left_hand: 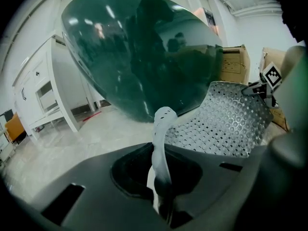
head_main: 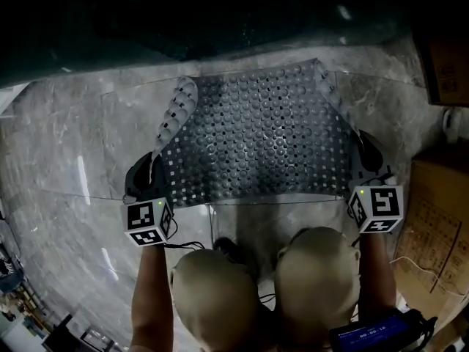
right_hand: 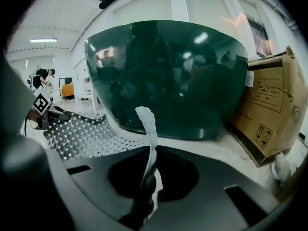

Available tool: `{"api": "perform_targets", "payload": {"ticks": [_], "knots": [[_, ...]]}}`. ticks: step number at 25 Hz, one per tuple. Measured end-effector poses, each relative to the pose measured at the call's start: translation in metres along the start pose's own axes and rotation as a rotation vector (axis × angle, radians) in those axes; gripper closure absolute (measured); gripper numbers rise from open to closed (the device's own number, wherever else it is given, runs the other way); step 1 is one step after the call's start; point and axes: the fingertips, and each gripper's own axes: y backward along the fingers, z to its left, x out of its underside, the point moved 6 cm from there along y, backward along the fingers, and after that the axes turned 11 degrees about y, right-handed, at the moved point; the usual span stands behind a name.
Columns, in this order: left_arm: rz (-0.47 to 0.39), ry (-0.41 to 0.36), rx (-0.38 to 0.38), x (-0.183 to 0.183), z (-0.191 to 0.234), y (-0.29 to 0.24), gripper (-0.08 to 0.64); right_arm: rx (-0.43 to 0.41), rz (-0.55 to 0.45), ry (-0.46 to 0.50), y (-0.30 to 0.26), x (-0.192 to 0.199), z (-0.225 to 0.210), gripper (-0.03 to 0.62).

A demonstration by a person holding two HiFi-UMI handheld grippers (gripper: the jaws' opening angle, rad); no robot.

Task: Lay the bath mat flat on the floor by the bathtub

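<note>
Bath mat (head_main: 264, 134), perforated, curls where left hand-held gripper (head_main: 152, 167) and right hand-held gripper (head_main: 364, 154) clamp it.

In the head view the tub (head_main: 220, 20) is cut off at 12 o'clock. The mat (head_main: 264, 138) has its 2 near corners hidden inside the left gripper (head_main: 144, 176) and right gripper (head_main: 366, 156). In the right gripper view the box (right_hand: 269, 114) is cropped at 3 o'clock, its print too small to read
</note>
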Motion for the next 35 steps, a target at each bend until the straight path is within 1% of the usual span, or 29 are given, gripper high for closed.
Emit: {"api": "perform_targets", "payload": {"ticks": [6, 12, 15, 22, 27, 31, 35], "knots": [[0.024, -0.014, -0.015, 0.005, 0.008, -0.004, 0.520, 0.008, 0.023, 0.002, 0.000, 0.002, -0.003, 0.563], [0.053, -0.050, -0.022, 0.027, 0.018, -0.024, 0.520, 0.011, 0.031, -0.002, -0.018, 0.018, 0.006, 0.563], [0.068, -0.051, -0.029, 0.036, 0.023, -0.033, 0.520, 0.009, 0.047, -0.009, -0.025, 0.027, 0.007, 0.563], [0.101, -0.059, -0.044, 0.054, 0.037, -0.046, 0.520, 0.024, 0.052, -0.004, -0.034, 0.033, 0.007, 0.563], [0.110, -0.063, -0.049, 0.058, 0.039, -0.051, 0.520, 0.034, 0.061, -0.001, -0.037, 0.038, 0.004, 0.563], [0.132, -0.073, -0.058, 0.065, 0.041, -0.055, 0.520, 0.036, 0.074, -0.001, -0.039, 0.045, 0.004, 0.563], [0.156, -0.097, -0.065, 0.069, 0.044, -0.061, 0.518, 0.033, 0.085, 0.013, -0.042, 0.048, 0.002, 0.563]]}}
